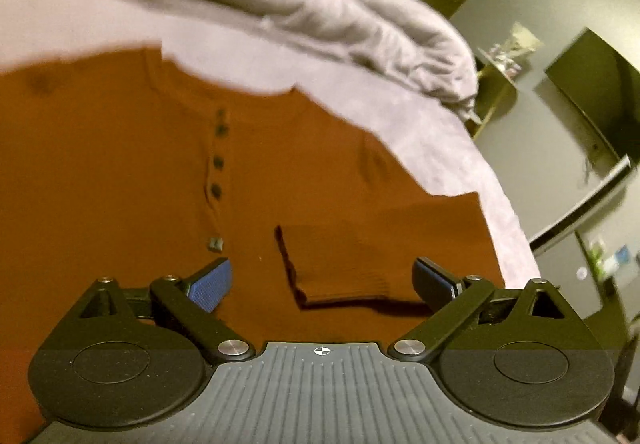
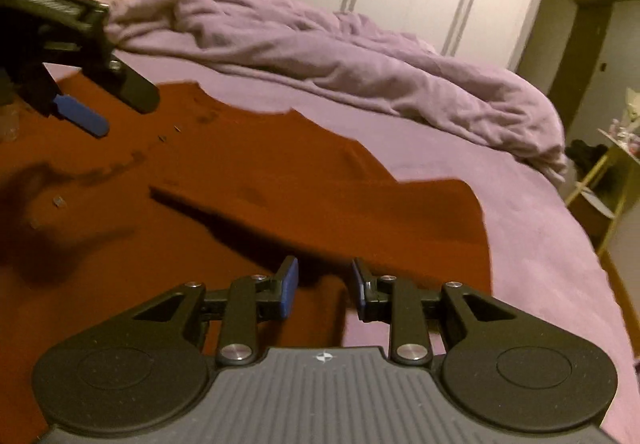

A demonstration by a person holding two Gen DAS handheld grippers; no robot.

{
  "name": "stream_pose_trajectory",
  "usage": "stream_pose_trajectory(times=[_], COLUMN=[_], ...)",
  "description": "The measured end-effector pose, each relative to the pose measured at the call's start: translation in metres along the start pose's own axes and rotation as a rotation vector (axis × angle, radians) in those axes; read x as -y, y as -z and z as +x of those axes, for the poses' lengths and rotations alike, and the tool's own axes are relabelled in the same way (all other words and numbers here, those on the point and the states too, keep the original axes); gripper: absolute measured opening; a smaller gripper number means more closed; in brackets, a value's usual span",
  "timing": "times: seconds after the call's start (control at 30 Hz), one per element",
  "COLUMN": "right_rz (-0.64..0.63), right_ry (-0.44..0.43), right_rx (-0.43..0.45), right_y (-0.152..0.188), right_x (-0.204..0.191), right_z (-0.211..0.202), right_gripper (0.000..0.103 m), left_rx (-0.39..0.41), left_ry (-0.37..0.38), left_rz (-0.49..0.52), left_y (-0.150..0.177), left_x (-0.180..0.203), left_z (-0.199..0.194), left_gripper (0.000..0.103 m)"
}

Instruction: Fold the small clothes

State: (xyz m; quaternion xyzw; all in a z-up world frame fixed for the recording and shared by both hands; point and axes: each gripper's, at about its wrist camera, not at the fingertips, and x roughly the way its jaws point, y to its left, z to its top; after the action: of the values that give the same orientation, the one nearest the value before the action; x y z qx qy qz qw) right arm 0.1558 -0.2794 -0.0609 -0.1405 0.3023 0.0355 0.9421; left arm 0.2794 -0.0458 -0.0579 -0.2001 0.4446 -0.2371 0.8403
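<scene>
left wrist view: rust henley shirt lies flat on the lilac bed sheet, one sleeve folded across the chest. left tool hovers wide apart above the cuff; right tool partly apart, empty, at the shirt's edge. risk: pinching the sheet with the cloth drags the fold askew. far sleeve and hem are cut off, motion blur hides detail.
</scene>
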Motion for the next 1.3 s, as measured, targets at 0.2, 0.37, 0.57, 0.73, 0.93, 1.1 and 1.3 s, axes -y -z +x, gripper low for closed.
stream_pose_trajectory(times=[0.2,0.37,0.57,0.73,0.93,1.1,1.3], right_rz=[0.029,0.044,0.031,0.011,0.031,0.07,0.06], right_ry=[0.001,-0.011,0.016,0.076,0.114,0.113,0.113], right_rx=[-0.021,-0.017,-0.023,-0.015,-0.039,-0.051,-0.057], right_y=[0.015,0.017,0.011,0.004,-0.005,-0.006,0.002], right_x=[-0.004,-0.007,-0.008,-0.005,-0.002,-0.004,-0.008], right_z=[0.002,-0.002,0.001,0.001,0.012,0.018,0.011], right_gripper=[0.031,0.035,0.048,0.05,0.05,0.051,0.054], left_rx=[-0.095,-0.111,-0.136,-0.051,0.089,-0.003,-0.151], left_ry=[0.079,0.107,0.088,0.109,0.031,0.036,0.091], left_rz=[-0.162,-0.203,-0.184,-0.072,-0.023,-0.029,-0.105], left_y=[-0.001,-0.006,-0.015,-0.039,-0.073,-0.052,-0.008], left_x=[-0.016,-0.018,-0.011,-0.002,-0.023,-0.034,-0.029], left_z=[0.039,0.053,0.06,0.028,-0.021,-0.013,0.039], left_gripper=[0.074,0.062,0.008,0.008,0.003,0.041,0.052])
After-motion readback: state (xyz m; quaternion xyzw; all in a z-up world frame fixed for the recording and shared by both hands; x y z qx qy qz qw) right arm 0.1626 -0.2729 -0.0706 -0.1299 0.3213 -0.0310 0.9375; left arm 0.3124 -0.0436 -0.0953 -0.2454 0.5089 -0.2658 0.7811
